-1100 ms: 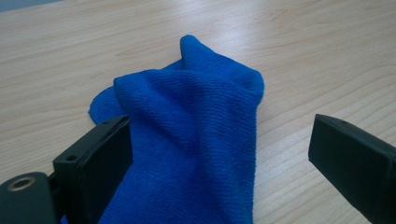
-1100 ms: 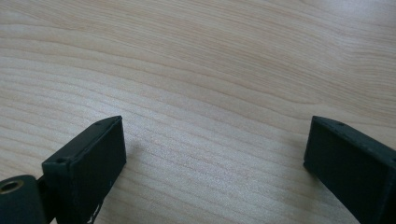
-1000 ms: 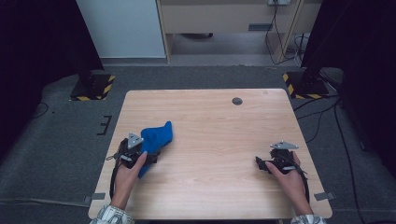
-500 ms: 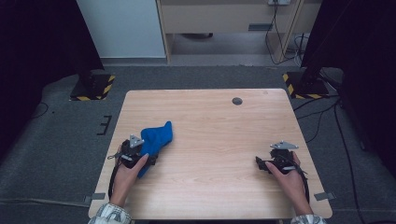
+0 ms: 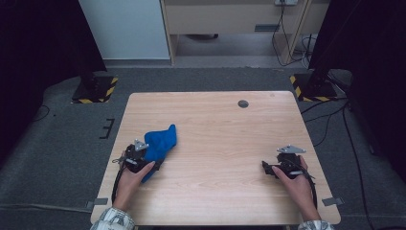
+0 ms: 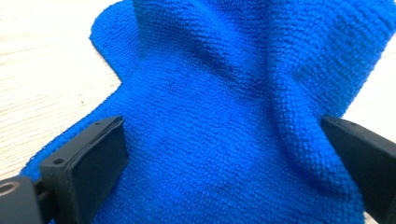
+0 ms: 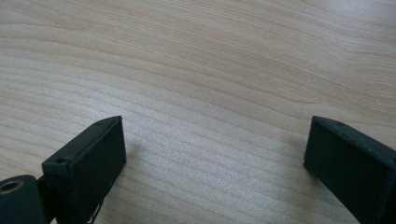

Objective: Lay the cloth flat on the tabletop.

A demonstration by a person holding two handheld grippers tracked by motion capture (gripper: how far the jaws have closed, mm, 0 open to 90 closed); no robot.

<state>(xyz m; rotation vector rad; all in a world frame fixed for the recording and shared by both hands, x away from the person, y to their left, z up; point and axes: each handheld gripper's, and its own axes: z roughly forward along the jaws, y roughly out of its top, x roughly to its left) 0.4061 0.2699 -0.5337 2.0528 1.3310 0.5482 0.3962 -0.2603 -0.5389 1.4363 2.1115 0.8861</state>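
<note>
Here, item one: my left gripper (image 5: 143,155), jaws spread wide with the blue cloth (image 6: 243,116) lying between them, not yet pinched. It sat at the near left of the table, and I judged I held it so to straddle the cloth's near end ready for a grasp.

Item two: the blue cloth (image 5: 159,143), a soft microfibre piece, rumpled into folds, stretching from my left gripper away toward the far right. Its near end lay under the gripper; the rest rested loose on the wood.

Item three: my right gripper (image 5: 283,165), jaws likewise wide apart with bare wood between them, holding nothing. It lay at the near right, well apart from the cloth, parked out of the way as I judged.

Item four: the table (image 5: 220,124), pale wood grain, with a small dark round disc (image 5: 243,103) set near its far edge.

Item five: the room. Grey carpet floor (image 5: 57,158), two dark stands on yellow-and-black striped bases (image 5: 95,91) at the far left and far right, a pale panel (image 5: 124,28) and a wooden cabinet (image 5: 230,19) beyond, cables trailing at the right.
</note>
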